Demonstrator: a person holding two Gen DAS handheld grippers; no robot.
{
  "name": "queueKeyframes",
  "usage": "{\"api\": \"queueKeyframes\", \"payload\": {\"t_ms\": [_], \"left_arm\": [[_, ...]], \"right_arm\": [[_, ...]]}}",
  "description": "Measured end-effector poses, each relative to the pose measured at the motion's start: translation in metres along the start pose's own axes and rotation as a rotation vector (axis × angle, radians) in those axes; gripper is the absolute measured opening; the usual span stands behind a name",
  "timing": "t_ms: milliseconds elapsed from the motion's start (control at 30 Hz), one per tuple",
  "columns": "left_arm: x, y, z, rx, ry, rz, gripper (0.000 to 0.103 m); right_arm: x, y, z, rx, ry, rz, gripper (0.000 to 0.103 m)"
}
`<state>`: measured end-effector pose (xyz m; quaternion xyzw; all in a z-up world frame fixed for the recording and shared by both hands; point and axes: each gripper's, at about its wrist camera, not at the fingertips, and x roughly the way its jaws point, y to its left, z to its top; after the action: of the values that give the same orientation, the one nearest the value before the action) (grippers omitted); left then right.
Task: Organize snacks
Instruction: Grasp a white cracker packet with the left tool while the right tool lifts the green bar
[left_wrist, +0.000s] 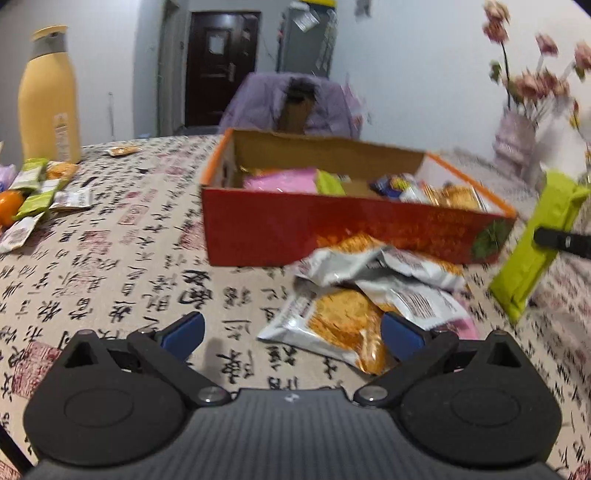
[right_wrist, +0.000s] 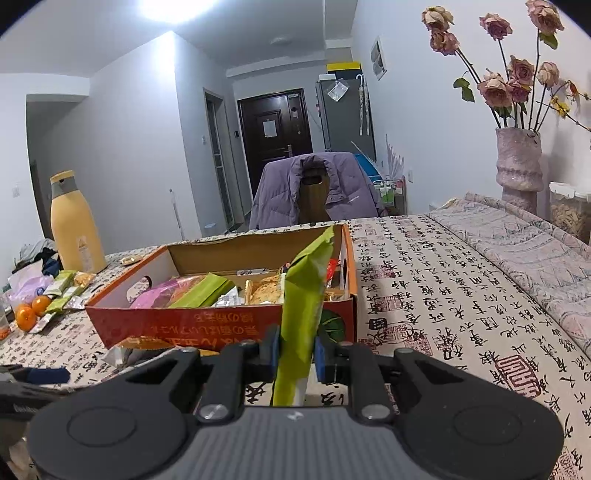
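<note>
While the box is the landmark: every place below is read from the red cardboard box (right_wrist: 225, 325).
Held thing: green snack packet (right_wrist: 301, 314), pinched mid-length in the right gripper (right_wrist: 295, 352), jaws closed down to its width.
Long axis: roughly upright, top edge leaning toward the box's near right corner.
Way to go: the box opening lies just ahead and to the left of the packet; the near wall stands between, so I judge it must pass over the wall.
Left gripper (left_wrist: 291, 334): jaws spread wide, holding nothing, over the cracker packets (left_wrist: 354, 295) heaped against the box's near wall.
Nearer hand: right.
Box contents: pink bag (right_wrist: 162, 295), other packets, room left.
Beyond the box's left: yellow bottle (right_wrist: 75, 225), oranges (right_wrist: 31, 312).
</note>
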<state>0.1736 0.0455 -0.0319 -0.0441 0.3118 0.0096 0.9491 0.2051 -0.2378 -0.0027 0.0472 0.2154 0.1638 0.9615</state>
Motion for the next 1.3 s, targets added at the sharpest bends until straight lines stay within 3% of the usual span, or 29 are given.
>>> {"api": "queueKeyframes", "payload": {"t_ms": [300,567,833,900,1000,1300], "left_arm": [[0.019,-0.017,0.013,0.087,0.075,0.014,0.103],[0.034,-0.025,0.012,0.084,0.121,0.013,0.103],[0.036,-0.023,0.012,0.069,0.112,0.045,0.102],[0.034,-0.024,0.011,0.066,0.107,0.054,0.097],[0.028,-0.024,0.011,0.073,0.093,0.049,0.077],[0.01,-0.019,0.004,0.058,0.064,0.04,0.056]], "right_arm": [[-0.011,-0.005,-0.005,0.027,-0.013,0.025,0.017],[-0.019,-0.006,-0.006,0.034,-0.028,0.039,0.017],[-0.021,-0.004,-0.009,0.032,-0.028,0.05,0.017],[-0.022,-0.003,-0.009,0.031,-0.026,0.054,0.017],[-0.024,0.0,-0.01,0.026,-0.028,0.059,0.017],[-0.033,0.007,-0.012,0.016,-0.037,0.071,0.017]]}}
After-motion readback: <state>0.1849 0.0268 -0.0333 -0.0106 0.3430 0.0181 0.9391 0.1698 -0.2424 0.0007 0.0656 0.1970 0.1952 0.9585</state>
